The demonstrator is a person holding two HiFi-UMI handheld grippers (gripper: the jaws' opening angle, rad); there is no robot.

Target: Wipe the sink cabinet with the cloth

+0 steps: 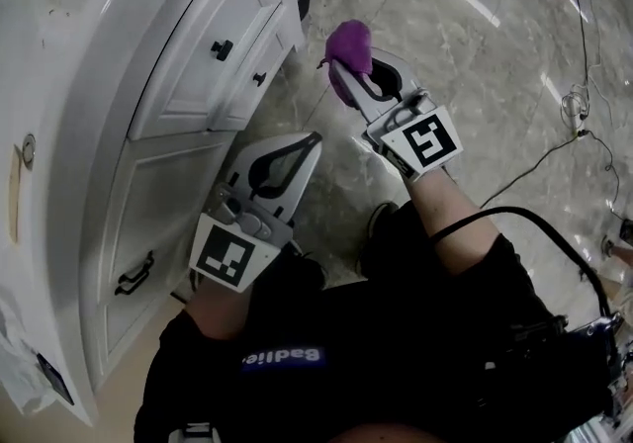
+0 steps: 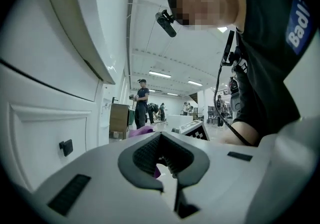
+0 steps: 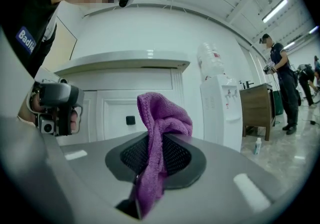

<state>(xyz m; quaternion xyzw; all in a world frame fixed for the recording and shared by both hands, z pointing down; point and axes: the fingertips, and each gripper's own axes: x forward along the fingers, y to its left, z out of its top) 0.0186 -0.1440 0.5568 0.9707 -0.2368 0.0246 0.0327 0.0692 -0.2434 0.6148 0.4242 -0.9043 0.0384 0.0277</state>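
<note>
Black clothes (image 1: 376, 352) are seen closest, then the sink cabinet (image 1: 148, 95), the left gripper (image 1: 315, 138) shut on nothing beside it, and the right gripper (image 1: 342, 82) clamped on the purple cloth (image 1: 349, 44), held apart from the cabinet. Only a thin fold looks pinched, so the cloth could be pulled loose when rubbed hard or snagged on a drawer knob (image 1: 222, 48). It is held long-ways along the jaws, its bunched end poking past the tips, away from the person.

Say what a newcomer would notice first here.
The bright purple terry cloth stands out, pinched in the right gripper above the grey marble floor. The white curved sink cabinet with black handles fills the head view's left side, with the left gripper shut and empty beside it.
</note>
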